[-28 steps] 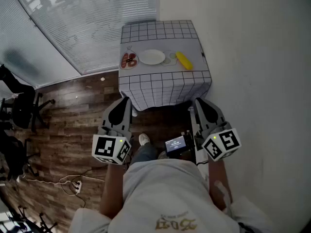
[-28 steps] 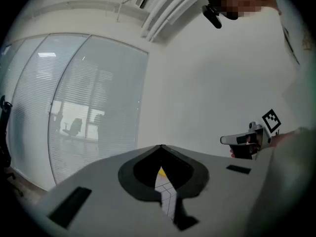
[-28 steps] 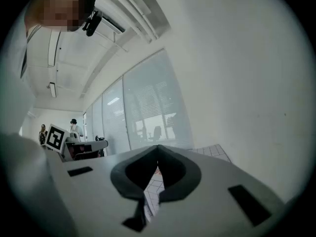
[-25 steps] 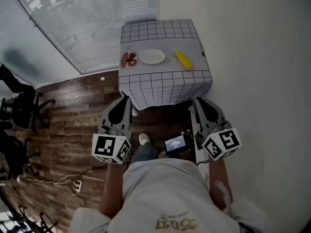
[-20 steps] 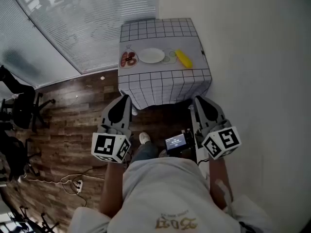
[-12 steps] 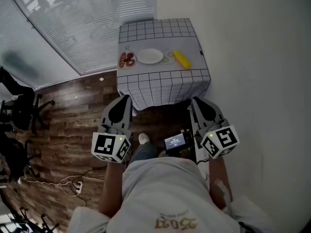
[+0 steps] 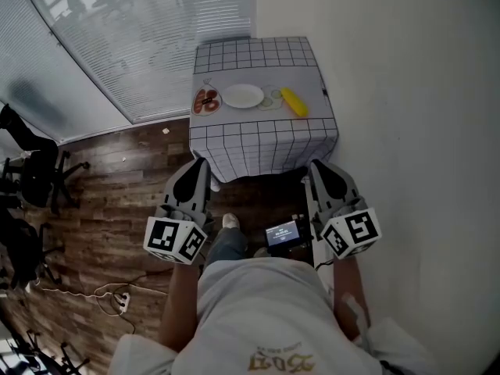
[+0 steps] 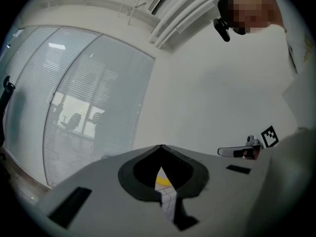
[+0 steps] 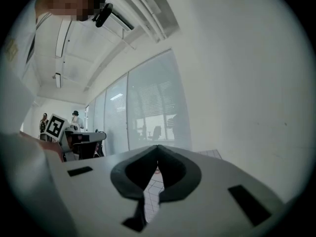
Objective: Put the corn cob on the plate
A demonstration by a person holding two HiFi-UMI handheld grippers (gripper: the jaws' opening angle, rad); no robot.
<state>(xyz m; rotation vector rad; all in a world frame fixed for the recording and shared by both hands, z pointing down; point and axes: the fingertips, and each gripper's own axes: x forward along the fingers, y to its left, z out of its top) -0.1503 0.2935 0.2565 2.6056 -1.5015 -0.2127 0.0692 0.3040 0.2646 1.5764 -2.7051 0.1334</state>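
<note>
Both pressed together and empty, left gripper (image 7: 199,163) and right gripper (image 7: 316,165) hung mid-frame, the right nearer the diagonal corn cob (image 7: 294,101) beside the plate (image 7: 243,96) above.

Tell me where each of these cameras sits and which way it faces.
Head view: on the person's head, steeply down at table, corn cob, plate; shirt, left gripper, right gripper show.
Left gripper view: rides that gripper, level along shut jaws toward the table; shirt at right.
Right gripper view: likewise; shirt at left.
All share the table.
</note>
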